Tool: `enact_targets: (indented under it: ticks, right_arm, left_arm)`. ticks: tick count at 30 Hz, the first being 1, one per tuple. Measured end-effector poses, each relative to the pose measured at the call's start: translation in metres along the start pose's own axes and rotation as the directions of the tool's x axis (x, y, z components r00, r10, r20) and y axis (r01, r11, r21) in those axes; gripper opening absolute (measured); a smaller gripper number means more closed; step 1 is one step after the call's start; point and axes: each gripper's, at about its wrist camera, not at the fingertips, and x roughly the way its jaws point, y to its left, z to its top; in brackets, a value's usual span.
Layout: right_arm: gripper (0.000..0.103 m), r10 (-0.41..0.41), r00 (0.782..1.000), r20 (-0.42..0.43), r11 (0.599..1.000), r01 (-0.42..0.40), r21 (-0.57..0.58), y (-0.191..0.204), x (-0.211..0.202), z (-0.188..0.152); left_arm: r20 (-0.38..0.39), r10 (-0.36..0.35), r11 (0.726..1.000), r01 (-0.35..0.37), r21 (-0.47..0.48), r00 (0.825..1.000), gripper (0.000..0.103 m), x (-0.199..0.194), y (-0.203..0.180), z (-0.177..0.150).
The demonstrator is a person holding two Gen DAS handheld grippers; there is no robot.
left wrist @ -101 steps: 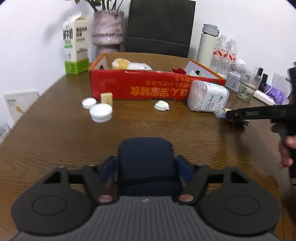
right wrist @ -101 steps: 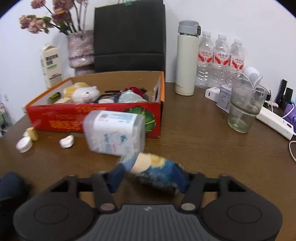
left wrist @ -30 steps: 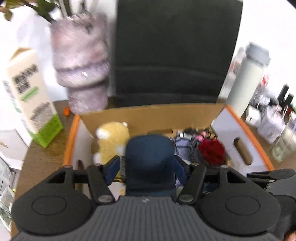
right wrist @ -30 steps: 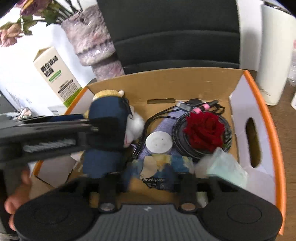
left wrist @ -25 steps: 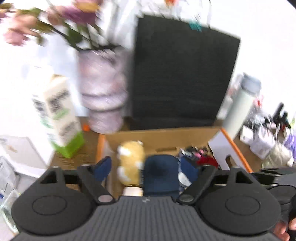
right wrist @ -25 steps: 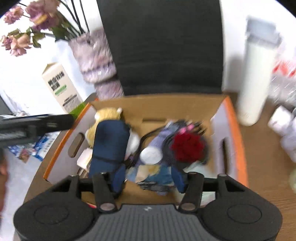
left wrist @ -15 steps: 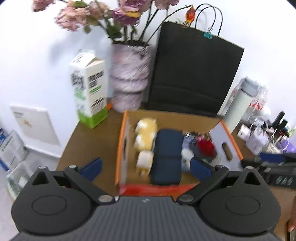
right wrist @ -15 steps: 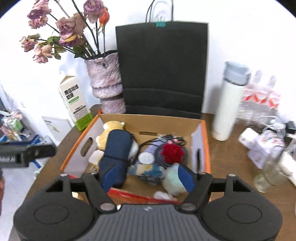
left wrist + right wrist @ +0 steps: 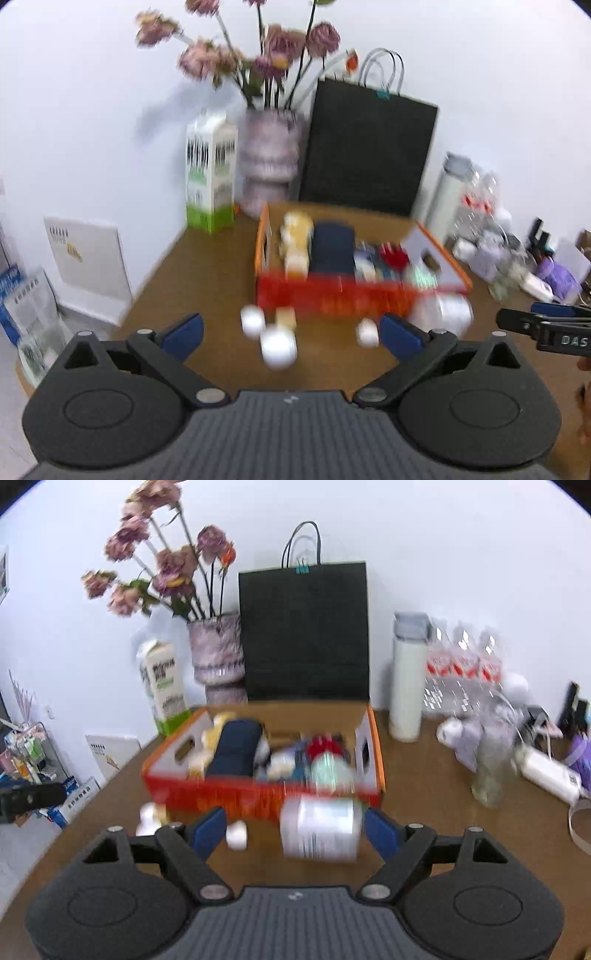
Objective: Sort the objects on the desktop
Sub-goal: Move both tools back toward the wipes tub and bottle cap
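- While our left gripper (image 9: pixel 291 330) and right gripper (image 9: pixel 295 830) both hang spread and empty, nothing can drop.
- We risk nudging the white canister (image 9: pixel 320 827), lying on the table (image 9: pixel 424 812) touching the red box (image 9: pixel 258 797).
- We could scatter the small white caps (image 9: pixel 277 345) nearby.

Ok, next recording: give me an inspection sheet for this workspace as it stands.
Surface: brown wooden table.
Job's things: red cardboard box holding a dark blue pouch, a yellow plush toy and a red rose; white cylindrical container and small white round lids on the table in front.
Clutter: white flask, water bottles, glass, milk carton.
Grippers: left gripper and right gripper open, empty.
Cables: blurred, cannot tell.
Surroundings: black paper bag, vase of dried flowers, white wall.
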Motion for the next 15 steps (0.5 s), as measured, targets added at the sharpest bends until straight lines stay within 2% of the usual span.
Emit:
enact_targets:
  ticks: [4,8,12,15]
  right_arm:
    - [0.081,-0.026,1.000,-0.015,1.000,0.026,-0.006,0.009,-0.018,-0.080]
    - [0.081,-0.026,1.000,-0.006,0.998,0.026,0.065,0.013,-0.043,-0.129]
    - [0.081,-0.047,0.999,0.022,0.997,0.045,0.056,0.015,-0.063,-0.154]
    - [0.081,-0.090,0.994,0.063,0.995,0.087,0.055,0.011,-0.070,-0.153]
  left_arm:
    - [-0.028,0.003,1.000,-0.002,0.010,1.000,0.103,-0.020,-0.010,-0.074]
    - [-0.001,0.036,0.999,-0.036,0.011,0.999,0.103,-0.044,-0.019,-0.115]
    - [-0.025,0.030,1.000,-0.031,0.000,0.999,0.103,-0.050,-0.022,-0.132]
    - [0.005,0.057,0.998,-0.057,0.030,0.998,0.103,-0.049,-0.028,-0.130]
